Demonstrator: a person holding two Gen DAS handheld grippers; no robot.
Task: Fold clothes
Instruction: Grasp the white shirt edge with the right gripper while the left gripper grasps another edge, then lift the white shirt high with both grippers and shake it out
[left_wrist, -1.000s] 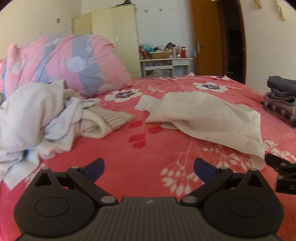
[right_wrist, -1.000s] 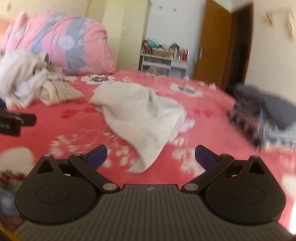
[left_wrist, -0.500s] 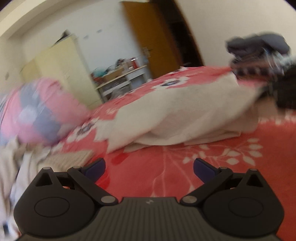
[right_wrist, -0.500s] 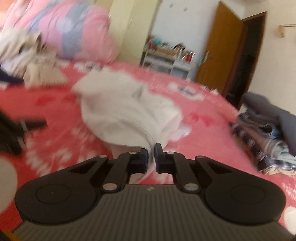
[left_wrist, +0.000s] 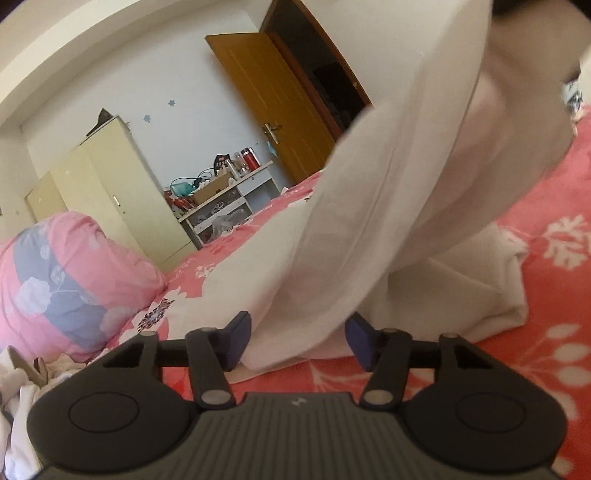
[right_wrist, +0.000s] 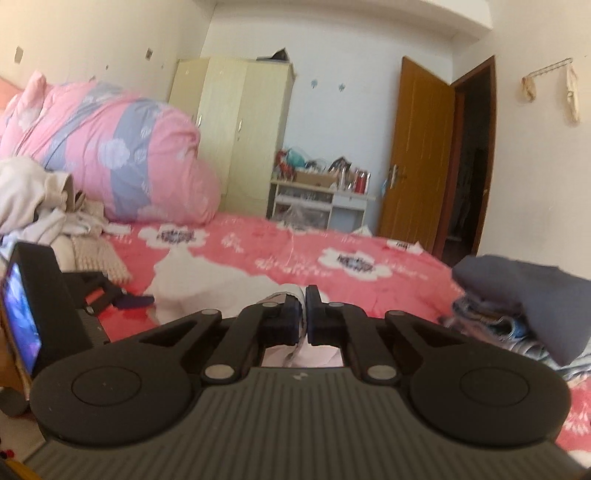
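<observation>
White cotton garment (left_wrist: 369, 229), one edge lifted off the red floral bed (left_wrist: 554, 295), second edge entering the left gripper (left_wrist: 297, 338).

Right gripper (right_wrist: 303, 308): pressed together, pinching the garment's raised end. Left gripper: jaws closing, a low fold of the garment between them, pads not yet pressing. Garment's long axis slopes from the left gripper up toward the raised end; the rest lies on the bed just beyond the left gripper.
</observation>
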